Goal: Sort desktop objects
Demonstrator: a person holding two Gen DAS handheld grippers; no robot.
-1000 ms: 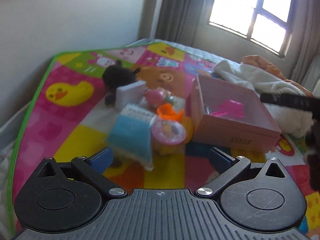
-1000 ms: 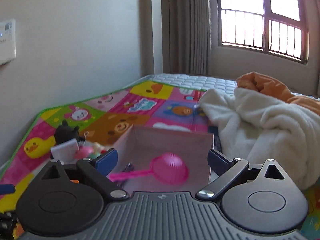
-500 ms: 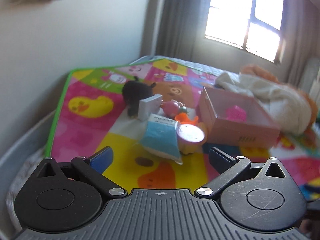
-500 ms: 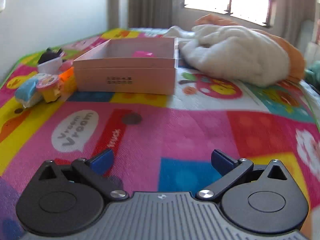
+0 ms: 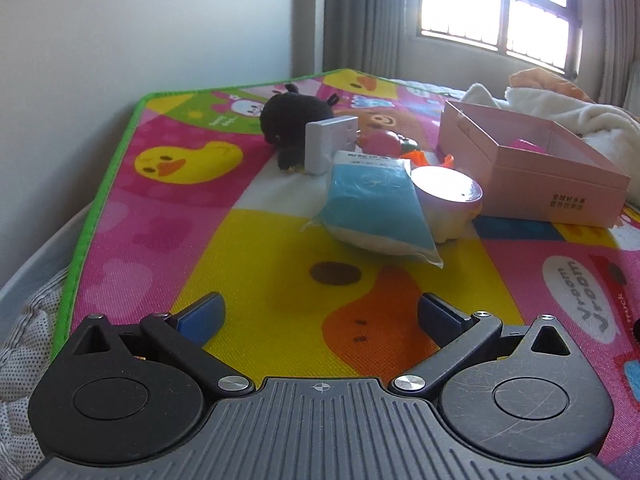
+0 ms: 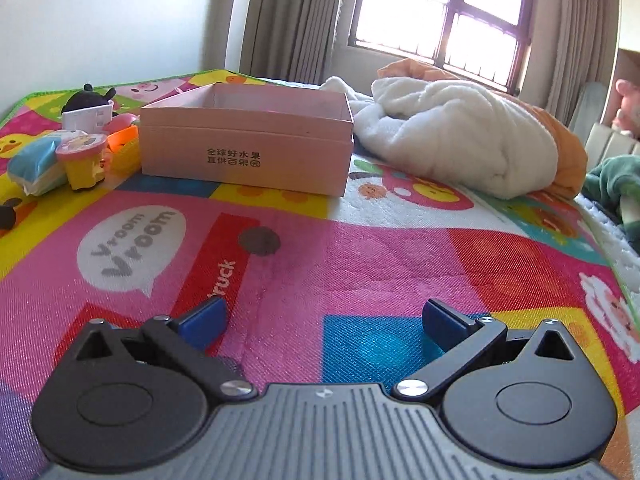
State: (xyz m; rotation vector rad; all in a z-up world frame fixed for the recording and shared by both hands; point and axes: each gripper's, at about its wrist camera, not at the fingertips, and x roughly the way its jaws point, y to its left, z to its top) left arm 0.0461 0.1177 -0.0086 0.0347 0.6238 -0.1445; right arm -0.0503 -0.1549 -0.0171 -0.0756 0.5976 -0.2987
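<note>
A pink cardboard box (image 5: 532, 168) (image 6: 244, 160) stands open on the colourful play mat, with a pink toy (image 5: 524, 145) inside. Left of it lies a cluster: a blue tissue pack (image 5: 372, 208) (image 6: 32, 158), a pink-lidded cup (image 5: 446, 192) (image 6: 82, 150) on a yellow toy, a white switch plate (image 5: 330, 145) (image 6: 86, 120), a black plush (image 5: 294, 114) (image 6: 86, 98), a pink toy (image 5: 382, 142) and an orange piece (image 5: 416, 156) (image 6: 122, 140). My left gripper (image 5: 320, 316) hangs open low over the mat, short of the tissue pack. My right gripper (image 6: 324, 316) is open and empty, well in front of the box.
A white blanket (image 6: 456, 132) (image 5: 560, 108) over orange cloth lies right of the box. The mat's green edge (image 5: 104, 184) runs along the wall on the left. A green cloth (image 6: 616, 176) sits at the far right. Curtains and a bright window stand behind.
Both grippers have dropped low and drawn back. The right one left the box, where it hung over the pink toy, and now sits near the mat in front of it.
</note>
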